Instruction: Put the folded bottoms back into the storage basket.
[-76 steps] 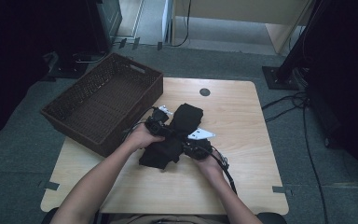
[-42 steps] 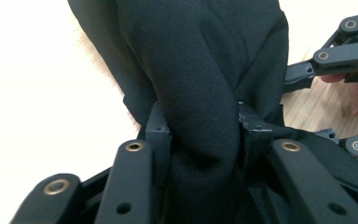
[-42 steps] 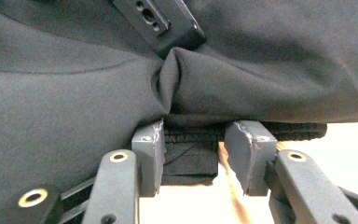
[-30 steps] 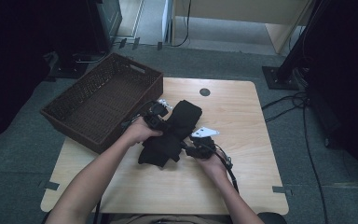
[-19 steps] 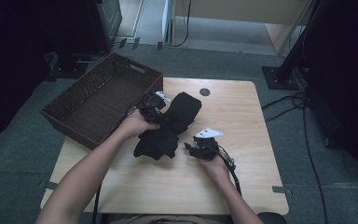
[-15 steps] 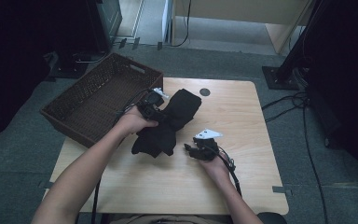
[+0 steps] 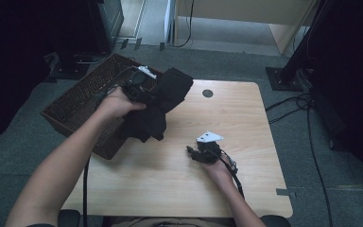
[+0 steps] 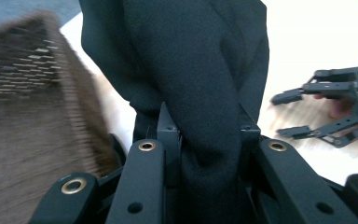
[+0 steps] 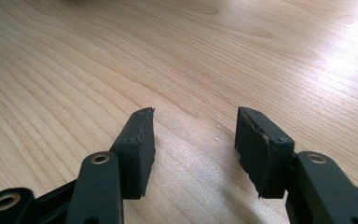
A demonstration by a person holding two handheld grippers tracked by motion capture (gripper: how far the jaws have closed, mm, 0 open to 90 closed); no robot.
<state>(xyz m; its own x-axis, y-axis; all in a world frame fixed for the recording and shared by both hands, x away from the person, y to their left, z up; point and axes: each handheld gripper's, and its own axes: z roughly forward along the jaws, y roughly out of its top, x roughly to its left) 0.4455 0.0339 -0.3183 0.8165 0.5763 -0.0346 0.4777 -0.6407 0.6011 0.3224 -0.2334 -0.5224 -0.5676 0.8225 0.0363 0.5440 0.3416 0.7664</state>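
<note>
Nearest the person, the right claw (image 7: 192, 152) rests low on the bare wooden worktop (image 7: 246, 118), a little right of its middle, with its jaws apart and nothing between them; the right gripper view shows only wood grain in the gap. A grey three-cornered plate sits on top of it and its cable runs back along the forearm toward 6 o'clock.

Up toward 10 o'clock from there, the left claw (image 7: 146, 93) is clamped on a black cloth (image 7: 158, 106). In the left gripper view the fabric bulges up between the two jaws and blocks most of what lies ahead, with the right claw visible past it at 3 o'clock. The cloth is lifted, its lower folds hanging over the worktop's left edge.

Just beside the cloth, at 9 o'clock, a dark woven basket (image 7: 82, 97) sits against the worktop's left side. A small dark round spot (image 7: 207, 93) marks the worktop's far edge. Beyond lies grey floor with cables (image 7: 307, 118) at the right.
</note>
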